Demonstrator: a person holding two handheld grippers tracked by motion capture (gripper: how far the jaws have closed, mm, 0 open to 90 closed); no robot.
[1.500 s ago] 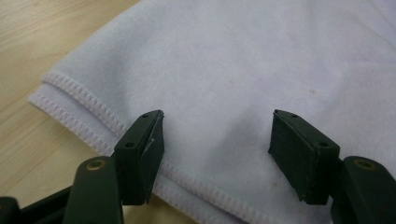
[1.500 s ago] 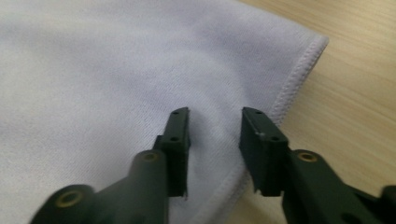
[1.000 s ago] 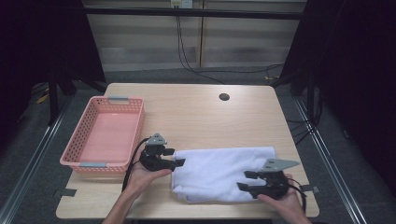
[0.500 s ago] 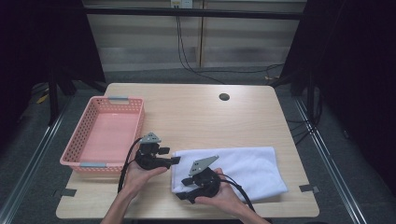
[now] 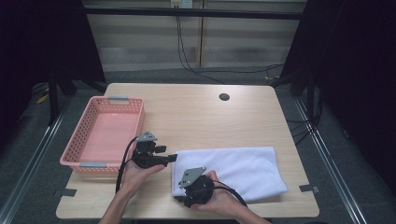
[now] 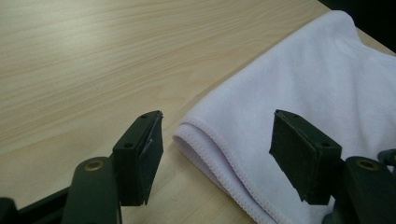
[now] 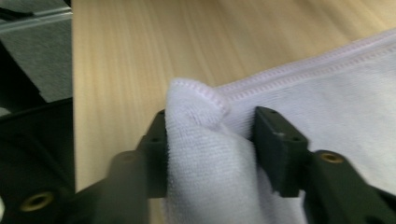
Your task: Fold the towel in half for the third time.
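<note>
Both claws at towel | right claw pinching near-left corner

Colour-wise it's pretty simple here. The towel along the near edge of the table is plain white, no print, just a stitched hem in the same white. The table is light wood with a fine straight grain and one dark round hole near the far edge. The basket at the left edge is salmon pink with grey handles. Both grippers, left gripper and right gripper, are black with grey plates on top.
</note>
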